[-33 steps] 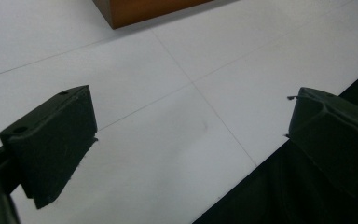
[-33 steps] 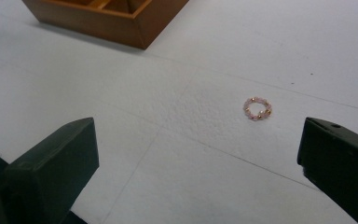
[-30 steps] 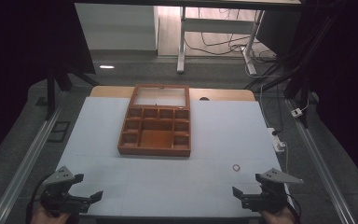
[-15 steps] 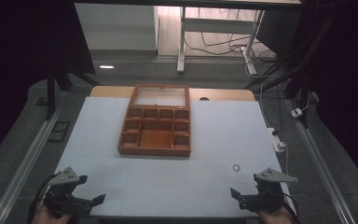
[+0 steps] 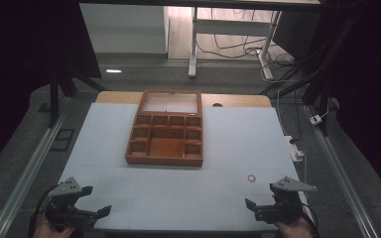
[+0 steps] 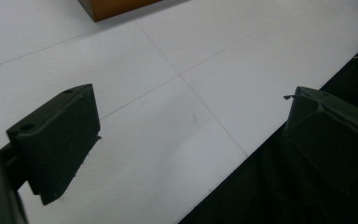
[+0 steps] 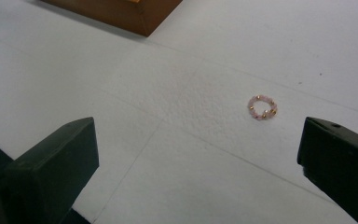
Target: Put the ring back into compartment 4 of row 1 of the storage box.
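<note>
Your white, grid-lined worktop [image 5: 228,144] carries the brown wooden compartmented jewellery box [image 5: 166,134] at its centre, lid open toward twelve o'clock, and the small pink-and-gold beaded ring [image 5: 251,177] lies alone at about four o'clock from it. You seem to be at the approach step: the right tongs [image 5: 248,204], jaws spread wide and empty, hover low just short of the ring and must advance, straddle it and close. Your left tongs [image 5: 106,210] wait open at seven o'clock.
</note>
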The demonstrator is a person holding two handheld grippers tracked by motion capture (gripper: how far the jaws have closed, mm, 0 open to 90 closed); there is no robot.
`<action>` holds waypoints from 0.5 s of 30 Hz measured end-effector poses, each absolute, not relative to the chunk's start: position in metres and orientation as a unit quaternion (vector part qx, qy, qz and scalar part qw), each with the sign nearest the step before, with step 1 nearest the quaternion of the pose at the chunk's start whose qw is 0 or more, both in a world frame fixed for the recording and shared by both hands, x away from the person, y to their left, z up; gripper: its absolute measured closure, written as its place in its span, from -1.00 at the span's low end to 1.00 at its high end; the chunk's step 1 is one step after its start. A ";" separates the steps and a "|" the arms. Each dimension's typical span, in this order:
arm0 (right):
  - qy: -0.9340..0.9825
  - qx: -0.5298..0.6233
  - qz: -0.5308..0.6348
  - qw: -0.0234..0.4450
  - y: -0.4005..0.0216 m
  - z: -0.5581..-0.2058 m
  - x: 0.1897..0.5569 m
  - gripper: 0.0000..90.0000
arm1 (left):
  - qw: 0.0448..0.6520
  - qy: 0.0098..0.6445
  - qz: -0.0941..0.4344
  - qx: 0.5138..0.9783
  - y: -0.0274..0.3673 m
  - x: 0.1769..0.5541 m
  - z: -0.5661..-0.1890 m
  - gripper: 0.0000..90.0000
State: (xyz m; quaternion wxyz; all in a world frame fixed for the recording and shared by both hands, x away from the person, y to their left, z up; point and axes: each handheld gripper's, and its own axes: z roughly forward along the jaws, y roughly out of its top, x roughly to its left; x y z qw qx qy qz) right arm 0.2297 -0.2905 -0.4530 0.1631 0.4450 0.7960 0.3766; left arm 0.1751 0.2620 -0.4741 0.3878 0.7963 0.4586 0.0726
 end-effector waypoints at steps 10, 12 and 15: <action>0.810 0.432 0.364 0.157 -0.288 -0.456 0.237 -1.00 | 0.389 0.458 0.070 0.796 0.262 0.175 -0.474 -0.91; 0.813 0.429 0.363 0.155 -0.287 -0.458 0.238 -1.00 | 0.389 0.457 0.070 0.797 0.262 0.175 -0.474 -0.91; 0.814 0.425 0.364 0.154 -0.286 -0.458 0.241 -1.00 | 0.389 0.457 0.070 0.797 0.262 0.175 -0.474 -0.91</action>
